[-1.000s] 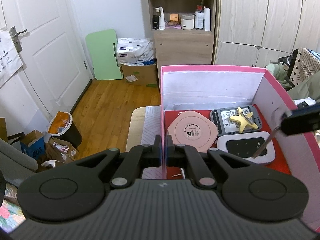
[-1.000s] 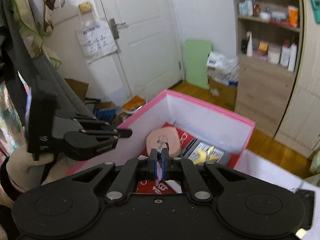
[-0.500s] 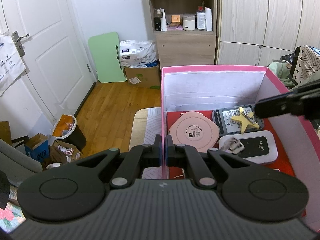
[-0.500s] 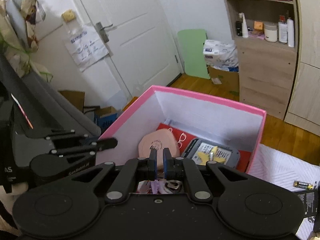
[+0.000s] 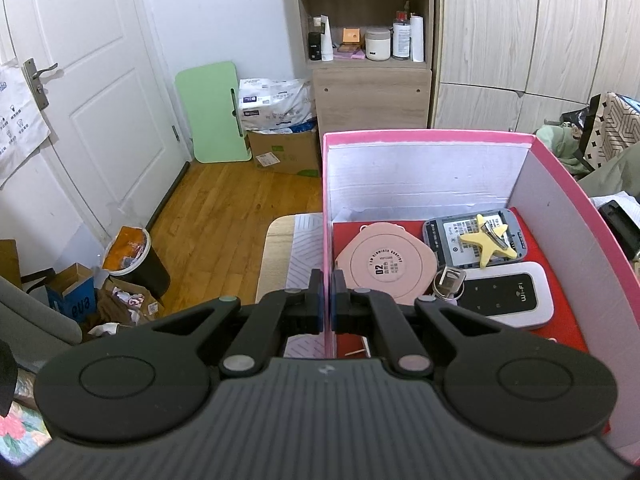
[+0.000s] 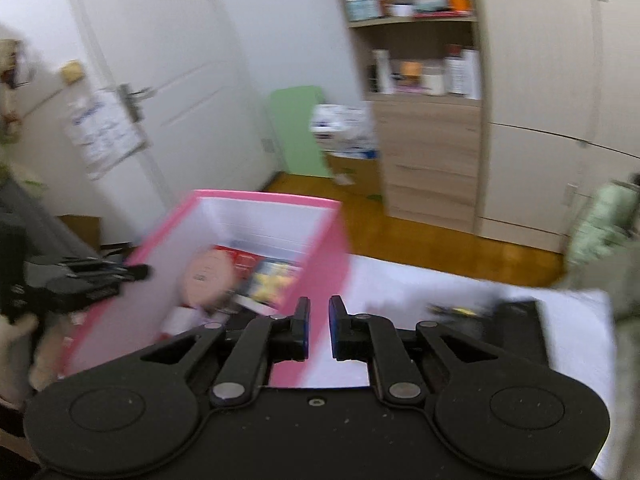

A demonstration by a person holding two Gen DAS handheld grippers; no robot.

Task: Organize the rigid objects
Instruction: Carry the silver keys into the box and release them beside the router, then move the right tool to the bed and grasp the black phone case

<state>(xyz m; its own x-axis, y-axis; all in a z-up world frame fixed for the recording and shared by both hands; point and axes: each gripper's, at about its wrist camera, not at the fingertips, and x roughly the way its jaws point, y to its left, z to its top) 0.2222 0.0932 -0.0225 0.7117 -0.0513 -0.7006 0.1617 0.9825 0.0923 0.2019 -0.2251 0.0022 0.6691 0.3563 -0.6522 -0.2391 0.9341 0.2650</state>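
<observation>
A pink box (image 5: 424, 136) with white inner walls holds a round pink case (image 5: 384, 264), a grey device (image 5: 440, 236) with a yellow star (image 5: 486, 240) on it, a white wifi router (image 5: 508, 300) and a key on a ring (image 5: 450, 282). My left gripper (image 5: 330, 280) is shut on the box's left wall. The right wrist view is blurred. It shows my right gripper (image 6: 319, 316) outside the pink box (image 6: 260, 196), by its right wall. Its jaws are opening, with nothing between them. My left gripper (image 6: 136, 270) shows at that view's left edge.
To the right of the box, a white cloth (image 6: 420, 288) carries a small battery (image 6: 452, 310) and a flat black object (image 6: 516, 316). Beyond it are a wooden floor (image 5: 224, 216), a white door (image 5: 80, 100), a shelf unit (image 5: 368, 60) and a bin (image 5: 132, 256) among cardboard boxes.
My right gripper let the key on its ring drop into the box, then swung right and out of the box as its jaws parted. My left gripper kept still.
</observation>
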